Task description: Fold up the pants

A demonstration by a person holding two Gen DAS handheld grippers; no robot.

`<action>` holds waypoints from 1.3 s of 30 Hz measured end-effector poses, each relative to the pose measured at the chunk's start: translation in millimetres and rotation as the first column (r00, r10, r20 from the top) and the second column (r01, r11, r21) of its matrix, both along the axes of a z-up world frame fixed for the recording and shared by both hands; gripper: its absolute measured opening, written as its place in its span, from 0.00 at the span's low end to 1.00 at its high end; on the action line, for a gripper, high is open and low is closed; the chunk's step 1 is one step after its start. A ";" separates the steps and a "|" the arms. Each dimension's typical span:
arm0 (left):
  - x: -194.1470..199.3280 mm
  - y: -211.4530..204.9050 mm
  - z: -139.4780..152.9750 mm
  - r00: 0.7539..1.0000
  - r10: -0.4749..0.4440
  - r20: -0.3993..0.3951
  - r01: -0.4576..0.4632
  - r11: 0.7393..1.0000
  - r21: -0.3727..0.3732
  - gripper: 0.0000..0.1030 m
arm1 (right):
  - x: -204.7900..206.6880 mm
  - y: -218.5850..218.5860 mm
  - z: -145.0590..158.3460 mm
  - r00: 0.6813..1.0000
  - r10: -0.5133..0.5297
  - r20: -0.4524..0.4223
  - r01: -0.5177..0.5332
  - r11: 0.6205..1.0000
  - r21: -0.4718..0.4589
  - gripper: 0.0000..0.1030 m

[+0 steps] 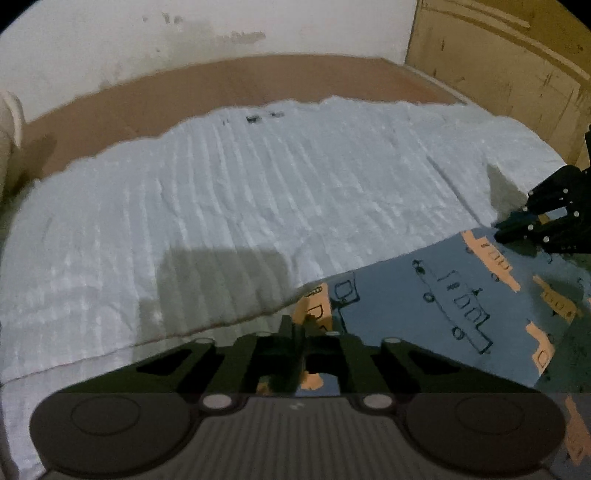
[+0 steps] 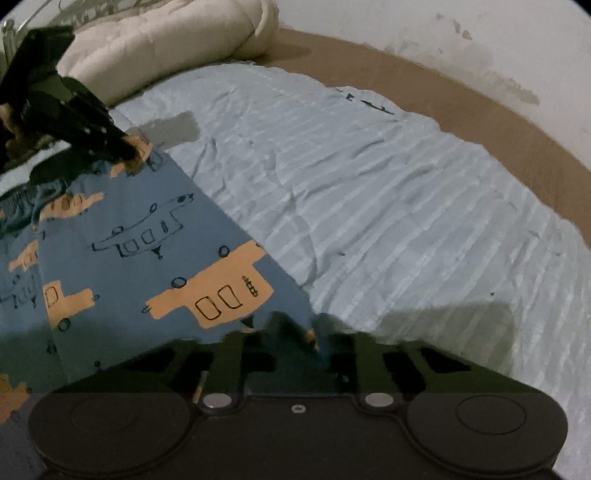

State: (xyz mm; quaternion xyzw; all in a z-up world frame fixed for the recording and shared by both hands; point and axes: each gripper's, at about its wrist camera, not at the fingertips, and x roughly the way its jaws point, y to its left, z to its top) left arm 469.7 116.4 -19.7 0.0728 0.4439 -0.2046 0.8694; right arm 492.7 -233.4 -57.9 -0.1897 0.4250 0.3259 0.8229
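On the bed, over a pale blue ribbed bedspread (image 1: 258, 206), lie the pants (image 1: 436, 295): blue-grey cloth printed with orange trucks and black outline drawings. They sit at the near edge of the bedspread, stretched in a flat panel between the two claws.

From the left wrist view, the left claw (image 1: 295, 328) has its jaws pressed together on a corner of the pants, with orange-printed cloth bunched between the tips. Off to the right in that same view, the right claw (image 1: 517, 225) touches the far corner of the same edge of the cloth.

From the right wrist view, the right claw (image 2: 295, 328) is likewise pinched tight, and the hem of the pants (image 2: 147, 258) runs right into its tips. Its grip on the cloth looks firm, though the tips are dark and partly lost against the fabric. At upper left the left claw (image 2: 127, 151) clamps an orange-patterned corner.

A cream pillow (image 2: 159, 44) rests at the head of the bed, beyond the left claw. Brown mattress (image 1: 240, 85) shows past the bedspread, against a stained white wall (image 1: 221, 29), and a wooden panel (image 1: 498, 66) stands at the right.
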 end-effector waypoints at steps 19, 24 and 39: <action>-9.3 9.6 7.0 0.983 0.110 0.149 -0.107 0.994 -0.030 0.01 | 15.9 42.8 33.9 0.979 -0.027 0.204 0.023 0.999 0.026 0.19; -3.3 13.3 -7.1 0.984 0.145 0.106 -0.138 0.988 -0.067 0.01 | 20.3 11.3 26.3 0.999 -0.023 0.049 0.018 0.995 0.096 0.40; -14.5 17.9 14.3 0.965 0.189 0.184 -0.178 0.981 -0.073 0.01 | -6.8 26.0 6.4 0.995 0.039 0.096 -0.032 0.997 -0.076 0.00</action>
